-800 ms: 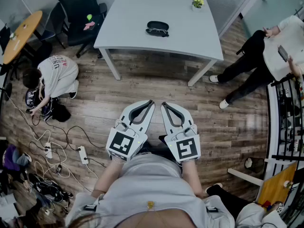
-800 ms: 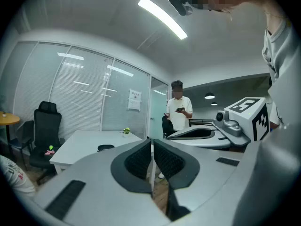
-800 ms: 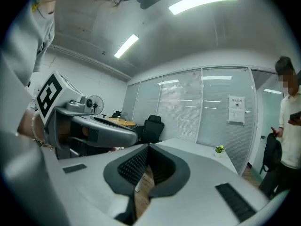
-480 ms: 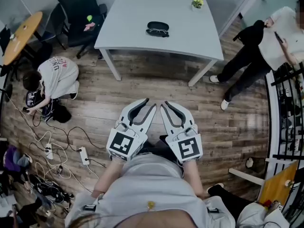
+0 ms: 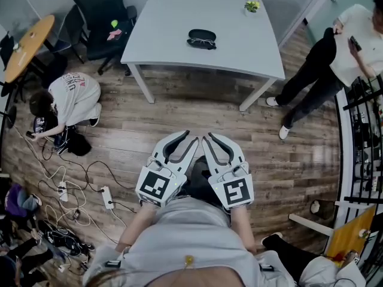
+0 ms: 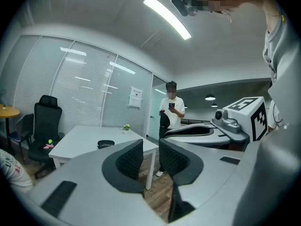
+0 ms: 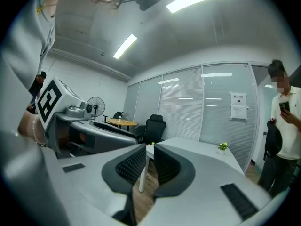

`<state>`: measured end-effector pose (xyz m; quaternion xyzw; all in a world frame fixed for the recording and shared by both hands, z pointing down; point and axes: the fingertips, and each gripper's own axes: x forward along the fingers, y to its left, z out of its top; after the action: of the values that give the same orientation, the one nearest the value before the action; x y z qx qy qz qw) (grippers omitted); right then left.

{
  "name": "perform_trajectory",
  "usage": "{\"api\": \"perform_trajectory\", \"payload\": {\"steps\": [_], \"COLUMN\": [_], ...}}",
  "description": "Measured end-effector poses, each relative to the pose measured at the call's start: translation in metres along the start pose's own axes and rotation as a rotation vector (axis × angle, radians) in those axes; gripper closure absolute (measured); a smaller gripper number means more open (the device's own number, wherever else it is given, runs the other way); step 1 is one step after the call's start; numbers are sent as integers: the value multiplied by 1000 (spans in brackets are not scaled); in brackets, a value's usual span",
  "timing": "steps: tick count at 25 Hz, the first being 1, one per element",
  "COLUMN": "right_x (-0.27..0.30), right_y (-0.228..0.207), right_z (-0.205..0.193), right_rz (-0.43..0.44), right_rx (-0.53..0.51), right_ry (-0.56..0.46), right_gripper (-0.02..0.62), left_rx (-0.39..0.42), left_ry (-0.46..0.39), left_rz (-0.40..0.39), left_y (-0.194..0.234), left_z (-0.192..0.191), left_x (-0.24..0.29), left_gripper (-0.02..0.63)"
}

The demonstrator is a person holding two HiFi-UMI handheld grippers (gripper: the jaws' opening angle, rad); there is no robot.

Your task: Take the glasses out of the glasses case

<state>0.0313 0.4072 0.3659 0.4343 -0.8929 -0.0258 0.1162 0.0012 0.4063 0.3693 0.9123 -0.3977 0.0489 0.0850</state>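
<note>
The left tongs (image 5: 190, 137) and right tongs (image 5: 210, 136) are smooth grey plastic shells with black ribbed pads (image 6: 129, 159). They are held side by side over the wood-plank floor (image 5: 179, 112). The jaws of each pair stand a narrow gap apart with nothing between them. The case (image 5: 201, 38), a dark rounded oval, lies on the flat white table (image 5: 161, 34), well ahead of both tips and apart from them.

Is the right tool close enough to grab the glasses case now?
Probably not yet. The right tool is empty, near the person's body, while the glasses case lies far off on the white table, wood floor between. Nothing blocks it; stepping closer should help.
</note>
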Motion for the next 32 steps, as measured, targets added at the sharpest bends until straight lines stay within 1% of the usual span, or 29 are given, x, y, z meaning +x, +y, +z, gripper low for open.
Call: {"api": "perform_trajectory", "payload": {"steps": [5,13,21,27,32], "right_x": [22,85,137,166,187], "right_y": [-16,-60,-125,-175,-209], "right_z": [3,13,28,25,24], "right_rz": [11,64,74,72,94], "right_rx": [31,37,44,33,27], "right_ry": [-19,-55,-75,-64,-69], "right_gripper": [525,525,525,525,525], "left_rx": [1,21,21,17,9], "left_ry": [-5,-14,-7,2,5], "left_rz": [18,54,59,64,80], "left_y": [19,69,109,130,144], "left_z": [6,26,49,61,65], "left_x": [15,66,134,183,218], "left_gripper": [500,500,500,500,501]}}
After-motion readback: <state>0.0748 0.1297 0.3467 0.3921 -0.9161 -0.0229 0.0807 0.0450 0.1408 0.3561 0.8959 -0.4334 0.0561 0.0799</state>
